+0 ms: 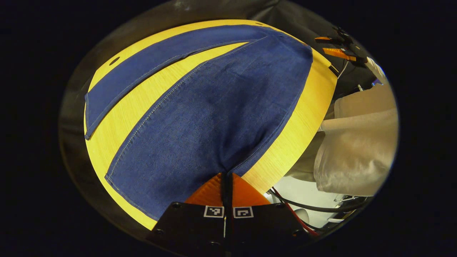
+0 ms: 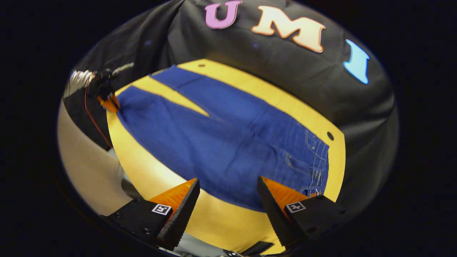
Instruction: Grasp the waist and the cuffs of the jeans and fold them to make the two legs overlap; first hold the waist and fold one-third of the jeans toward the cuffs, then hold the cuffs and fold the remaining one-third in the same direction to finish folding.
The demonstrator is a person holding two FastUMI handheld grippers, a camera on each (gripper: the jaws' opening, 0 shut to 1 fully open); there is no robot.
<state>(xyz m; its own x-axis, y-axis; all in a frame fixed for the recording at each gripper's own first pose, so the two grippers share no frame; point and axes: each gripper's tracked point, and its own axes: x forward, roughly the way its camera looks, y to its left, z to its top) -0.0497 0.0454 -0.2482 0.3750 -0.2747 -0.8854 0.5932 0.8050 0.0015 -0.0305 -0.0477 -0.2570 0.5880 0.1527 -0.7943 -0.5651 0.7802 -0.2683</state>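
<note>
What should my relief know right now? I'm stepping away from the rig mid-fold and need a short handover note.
Left tool: shut on the jeans, pinching the edge of the near leg at the cuff end.
Right tool: open, holding nothing, hovering over the table edge near the waist.
Jeans: spread flat on the yellow table, legs apart in a V, far leg lying by itself.
Done: only the cuff-end grip.
Left: grip the waist, lay one leg over the other, then both one-third folds.
</note>
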